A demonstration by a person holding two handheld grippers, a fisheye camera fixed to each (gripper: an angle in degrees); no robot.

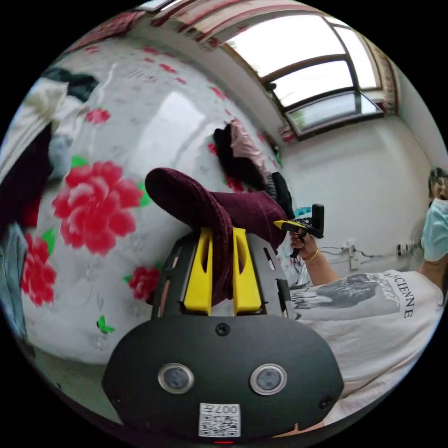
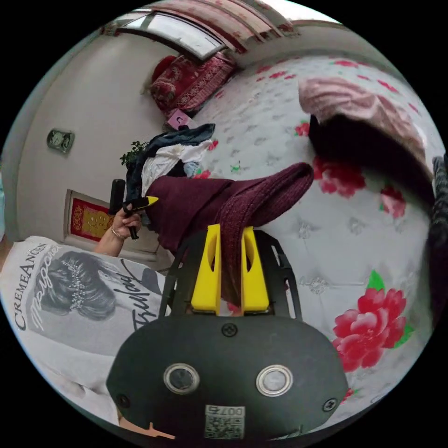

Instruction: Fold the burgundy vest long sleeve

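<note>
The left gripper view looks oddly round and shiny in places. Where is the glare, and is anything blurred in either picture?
Left gripper view: fisheye bends the window, which is blown out white; a pale sheen lies on the floral bedspread; the clothes pile at the edge is smeared. Right gripper view: softer light, the burgundy garment sharp, the pink garment blurred.

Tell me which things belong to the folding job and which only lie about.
Job:
- burgundy knitted garment
- left gripper, shut on it
- right gripper, shut on it

Lying about:
- pink and black clothes heap
- mixed clothes pile
- floral bed cover
</note>
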